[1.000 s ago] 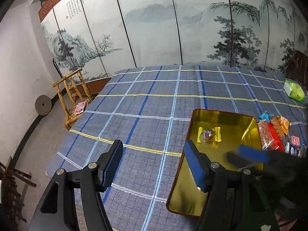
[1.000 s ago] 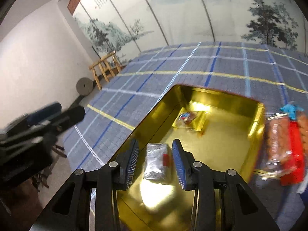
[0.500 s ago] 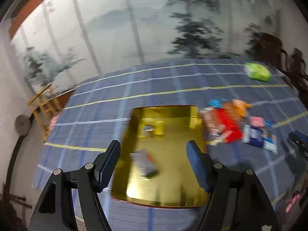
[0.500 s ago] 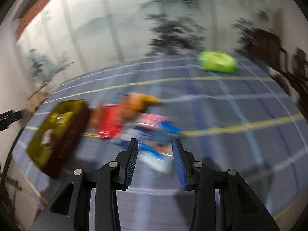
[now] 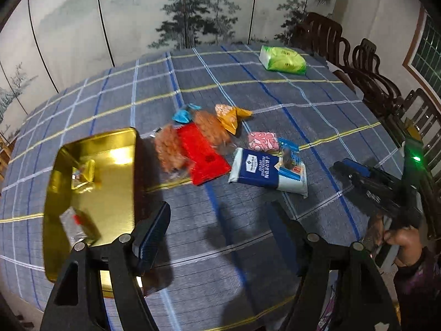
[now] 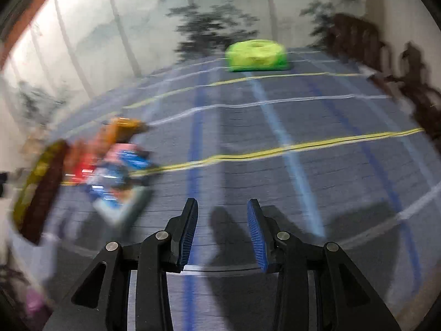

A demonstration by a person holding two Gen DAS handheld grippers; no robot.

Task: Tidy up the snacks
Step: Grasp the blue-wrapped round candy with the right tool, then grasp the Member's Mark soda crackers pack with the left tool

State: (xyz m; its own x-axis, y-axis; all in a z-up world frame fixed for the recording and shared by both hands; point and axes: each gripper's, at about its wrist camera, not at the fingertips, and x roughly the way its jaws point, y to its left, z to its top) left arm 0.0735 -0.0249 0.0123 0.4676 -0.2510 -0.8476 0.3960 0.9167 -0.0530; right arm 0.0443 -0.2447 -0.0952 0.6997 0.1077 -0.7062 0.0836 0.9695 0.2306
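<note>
- Woven plaid cloth (image 5: 248, 88), blue-grey with yellow, white and blue stripes, covers the surface.
- Shiny gold metal tin (image 5: 91, 193), rectangular with rounded corners, lies open at the left; a yellow-wrapped sweet (image 5: 84, 173) and a silvery packet (image 5: 80, 226) rest inside.
- Crinkly plastic snack bags (image 5: 204, 143) in red, orange and blue lie bunched just right of the tin; a flat navy-and-white pack (image 5: 261, 171) and a pink pouch (image 5: 261, 141) lie beside them.
- Puffy green pack (image 5: 282, 60) sits well apart at the far edge.
- Left tool (image 5: 220, 229): jaws spread wide, having just been opening, nothing between them.
- Right tool (image 6: 222, 231): narrow gap, empty, above bare cloth.
</note>
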